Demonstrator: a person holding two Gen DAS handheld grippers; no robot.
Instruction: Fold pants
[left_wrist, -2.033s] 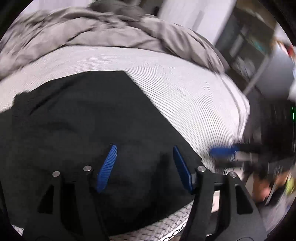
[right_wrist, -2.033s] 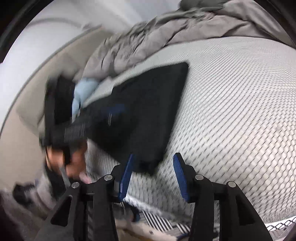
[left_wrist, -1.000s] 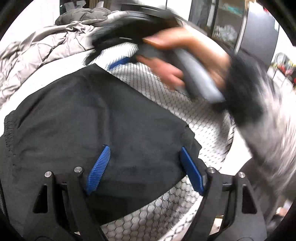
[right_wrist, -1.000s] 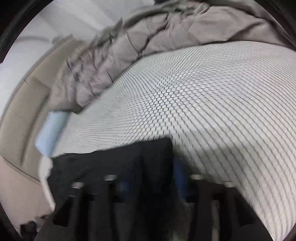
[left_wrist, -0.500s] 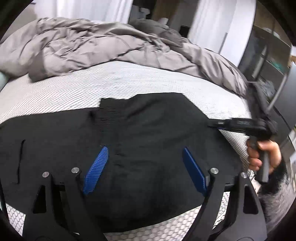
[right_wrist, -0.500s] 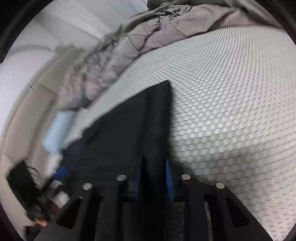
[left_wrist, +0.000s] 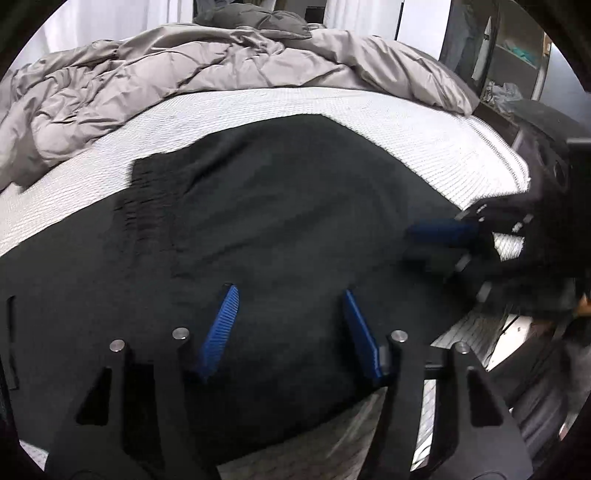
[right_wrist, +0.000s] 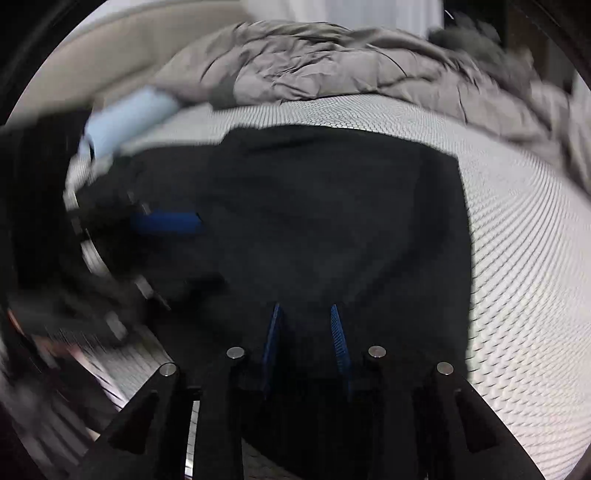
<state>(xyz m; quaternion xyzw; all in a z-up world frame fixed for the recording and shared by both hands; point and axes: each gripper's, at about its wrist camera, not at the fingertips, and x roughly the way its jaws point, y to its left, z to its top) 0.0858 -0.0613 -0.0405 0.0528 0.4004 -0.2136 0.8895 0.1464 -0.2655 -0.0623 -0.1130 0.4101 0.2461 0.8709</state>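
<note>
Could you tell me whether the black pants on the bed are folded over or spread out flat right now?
Folded over: the black pants lie as one compact dark panel on the mattress, elastic waistband showing, with no separate legs visible.

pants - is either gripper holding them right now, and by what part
The left gripper holds nothing: its jaws stand apart over the black pants. Whether the narrow right gripper pinches the fabric cannot be told.

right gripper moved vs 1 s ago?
Yes. The right gripper was up by the grey duvet; it now sits low at the near right edge of the black pants, away from the duvet, jaws narrowed.
</note>
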